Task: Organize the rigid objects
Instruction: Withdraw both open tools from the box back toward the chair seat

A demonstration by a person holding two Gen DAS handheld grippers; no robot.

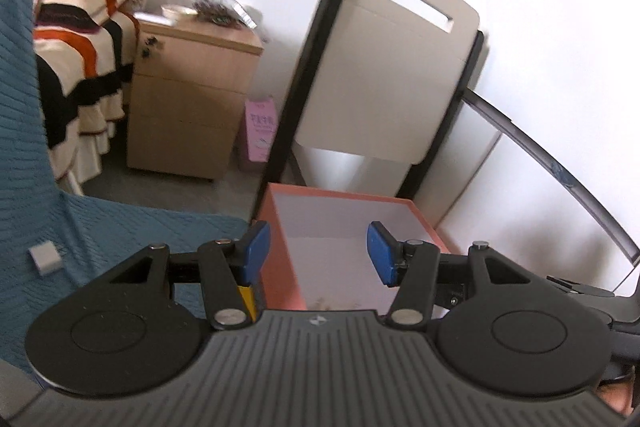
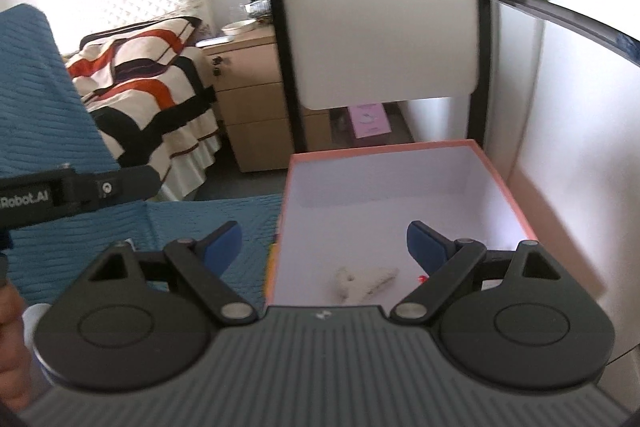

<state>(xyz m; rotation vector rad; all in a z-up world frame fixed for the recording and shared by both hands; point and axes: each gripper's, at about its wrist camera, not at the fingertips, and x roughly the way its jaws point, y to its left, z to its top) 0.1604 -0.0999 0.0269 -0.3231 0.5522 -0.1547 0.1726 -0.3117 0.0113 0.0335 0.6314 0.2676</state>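
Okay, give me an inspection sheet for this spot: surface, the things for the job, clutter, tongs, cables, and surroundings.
Surface: blue quilted cover, box beside it.
Job's things: orange box, open; pale lumpy object and small red bit inside.
Clutter: small white block on the cover.
Tongs: left tongs open, empty; right tongs wide open, empty.
Cables: nothing seen.
Surroundings: folded white chair, wooden drawer unit, striped bedspread, pink carton, white wall.

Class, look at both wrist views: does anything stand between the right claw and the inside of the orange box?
Nothing visible does. The right claw hangs open over the near edge of the orange box, whose top has no lid. Inside lies only a small pale object on the floor.
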